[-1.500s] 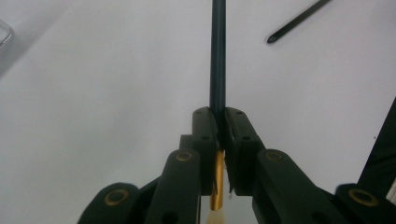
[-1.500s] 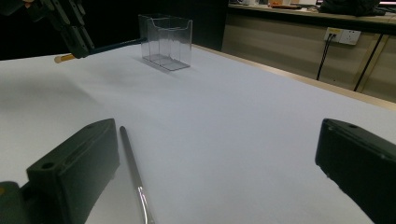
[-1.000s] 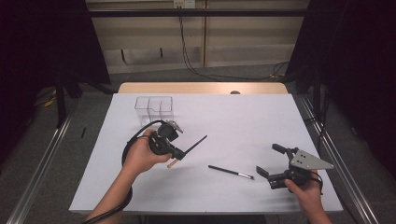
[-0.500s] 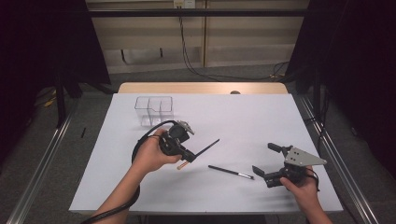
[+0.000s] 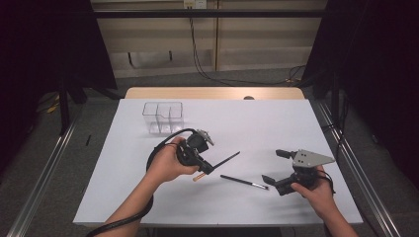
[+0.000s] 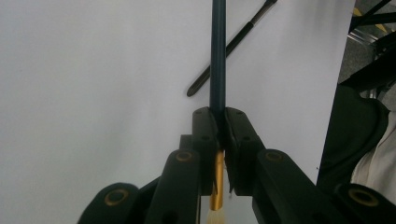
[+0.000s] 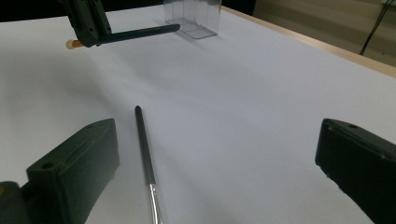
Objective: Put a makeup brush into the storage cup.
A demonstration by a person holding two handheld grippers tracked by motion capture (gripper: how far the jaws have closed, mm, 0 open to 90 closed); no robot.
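Note:
My left gripper (image 5: 206, 167) is shut on a brush (image 5: 228, 159) with a dark teal handle, a gold ferrule and pale bristles, held low over the white table (image 5: 257, 128). In the left gripper view the handle (image 6: 217, 60) runs straight out from between the closed pads (image 6: 205, 135). A second brush (image 5: 244, 182), black with a silver ferrule, lies flat on the table between the two hands. My right gripper (image 5: 275, 167) stands open just right of it. In the right gripper view that brush (image 7: 144, 144) lies near the left jaw, with the gripper (image 7: 217, 154) spread wide.
A clear plastic container (image 5: 163, 117) with compartments stands at the back left of the table. It shows in the right gripper view (image 7: 194, 16) beyond the left gripper (image 7: 88, 23). The wooden table edge (image 5: 212, 93) runs along the far side.
My left hand has carried the held brush to the right, toward the table's middle. The right gripper has shifted a little left toward the lying brush, jaws still wide.

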